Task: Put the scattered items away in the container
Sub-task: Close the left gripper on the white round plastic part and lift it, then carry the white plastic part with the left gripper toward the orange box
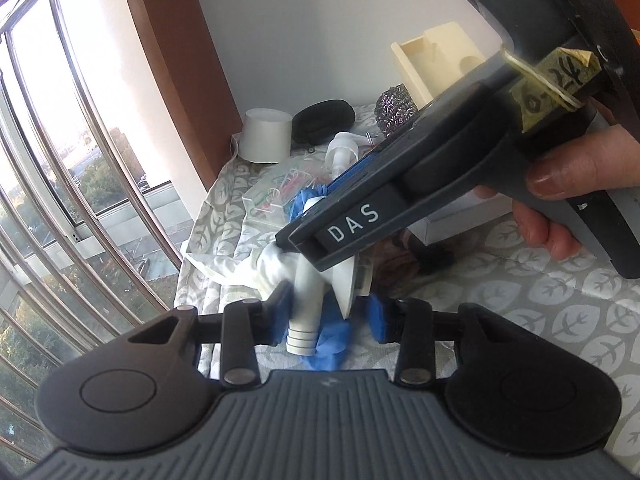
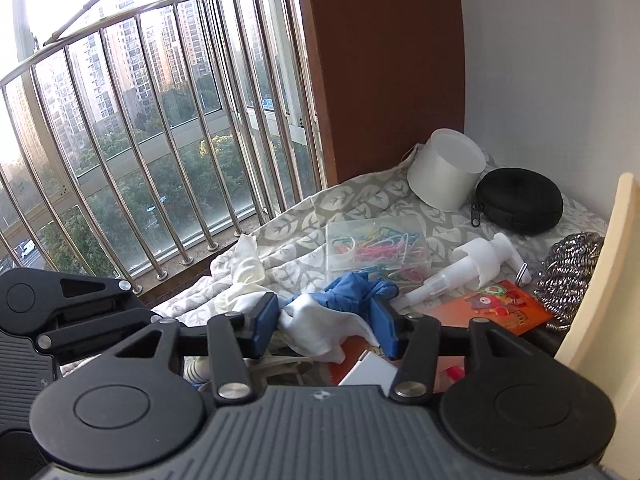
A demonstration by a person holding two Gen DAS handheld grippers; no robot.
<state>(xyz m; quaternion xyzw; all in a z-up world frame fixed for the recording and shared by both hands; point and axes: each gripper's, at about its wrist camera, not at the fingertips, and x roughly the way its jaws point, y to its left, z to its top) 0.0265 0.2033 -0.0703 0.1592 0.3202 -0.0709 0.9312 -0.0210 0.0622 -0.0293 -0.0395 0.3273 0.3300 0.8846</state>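
My left gripper (image 1: 330,316), jaws spread, brackets a white plastic pipe fitting (image 1: 306,320); the blue pads stand either side of it and I cannot tell whether either one touches it, so nothing is yet gripped. My right gripper (image 2: 326,322), jaws likewise parted and holding nothing, hovers over a white cloth (image 2: 320,324) and a crumpled blue glove (image 2: 352,290), and its body crosses the left view directly above the fitting. Outward from the fingers, on the leaf-patterned cloth (image 2: 360,196) that covers the surface: a clear box of coloured paper clips (image 2: 376,246), a white pump dispenser head (image 2: 468,268), an orange printed card (image 2: 492,306), and a steel wool scourer (image 2: 572,264) toward the right edge; at the far corner by the wall, an upturned white cup (image 2: 444,176) and a black zip pouch (image 2: 520,200). A cream moulded tray (image 1: 436,56) stands at the far right against the wall; I judge it may be the container, though that is uncertain, and nothing is visible inside it. As far as these views show, every item lies loose on the cloth, so the tidying appears barely begun, with all pieces left to collect.
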